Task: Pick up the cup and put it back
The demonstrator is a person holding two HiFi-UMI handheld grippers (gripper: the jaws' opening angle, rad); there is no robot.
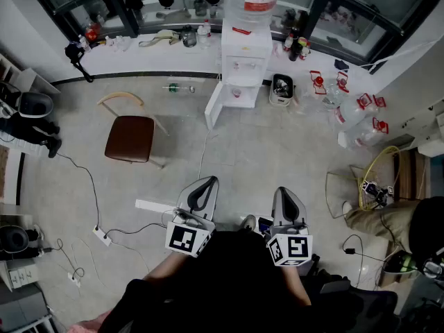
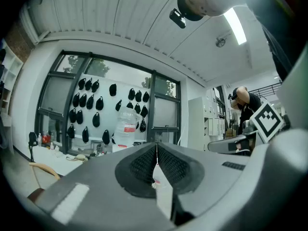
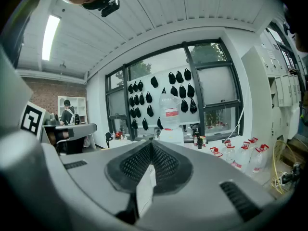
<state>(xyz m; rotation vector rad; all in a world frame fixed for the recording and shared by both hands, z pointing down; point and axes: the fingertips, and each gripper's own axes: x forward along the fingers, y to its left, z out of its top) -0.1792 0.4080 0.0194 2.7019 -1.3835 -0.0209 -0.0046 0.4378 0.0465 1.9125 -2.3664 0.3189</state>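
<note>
I cannot pick out a cup in any view. My left gripper [image 1: 202,184] and right gripper [image 1: 288,194] are held side by side close to my body, pointing across the floor toward a white water dispenser [image 1: 246,57]. In the left gripper view the left gripper [image 2: 156,146] has its jaws pressed together with nothing between them. The right gripper [image 3: 151,142] in the right gripper view also has its jaws meeting along one seam, empty. Both views look level at the dispenser [image 2: 127,129] and its bottle [image 3: 171,112] in front of a window.
A brown chair [image 1: 130,137] stands at the left. Several water jugs [image 1: 357,113] crowd the floor at the right, with a basket [image 1: 281,89] beside the dispenser. A power strip [image 1: 102,236] and cables trail at the lower left. A cluttered counter [image 1: 139,50] runs under the window.
</note>
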